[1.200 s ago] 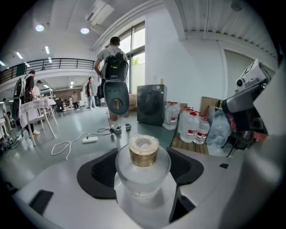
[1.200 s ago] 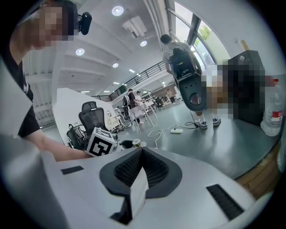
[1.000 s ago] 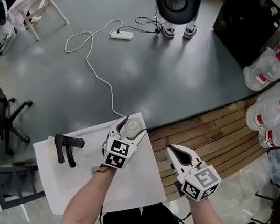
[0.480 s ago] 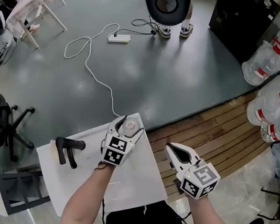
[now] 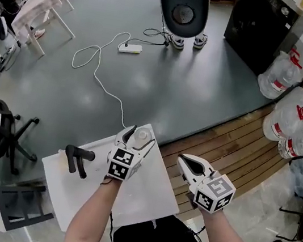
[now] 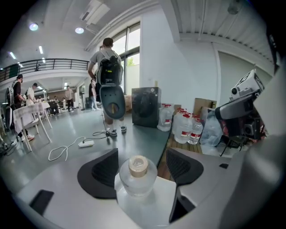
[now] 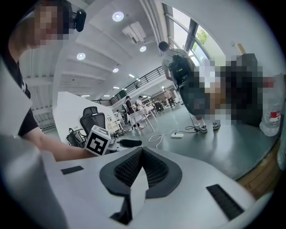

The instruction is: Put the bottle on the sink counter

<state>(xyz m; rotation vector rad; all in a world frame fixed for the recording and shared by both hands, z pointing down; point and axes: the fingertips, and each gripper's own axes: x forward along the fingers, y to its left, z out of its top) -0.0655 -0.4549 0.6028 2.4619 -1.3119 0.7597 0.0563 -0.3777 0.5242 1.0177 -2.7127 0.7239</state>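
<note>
A clear bottle (image 5: pixel 141 138) with a tan cap stands upright on the far corner of the white sink counter (image 5: pixel 148 190). My left gripper (image 5: pixel 140 134) is open around it, one jaw on each side. In the left gripper view a small gap shows between each dark pad and the bottle (image 6: pixel 137 178), so the left gripper (image 6: pixel 141 156) is not touching it. My right gripper (image 5: pixel 183 161) hangs to the right of the counter, over the wooden decking, shut with nothing in it. In the right gripper view the right gripper (image 7: pixel 142 150) shows its pads meeting at the tip.
A black faucet (image 5: pixel 79 160) rises at the counter's left. Beyond the counter's edge lies grey floor with a white cable and power strip (image 5: pixel 129 47). Wooden decking (image 5: pixel 234 143) and water jugs (image 5: pixel 287 120) are on the right, a black cabinet (image 5: pixel 265 24) behind. A person (image 5: pixel 184 11) stands far off.
Both grippers stay almost where they were, and the bottle has not moved. My head camera has shifted a little, and the person in the background has shifted.
</note>
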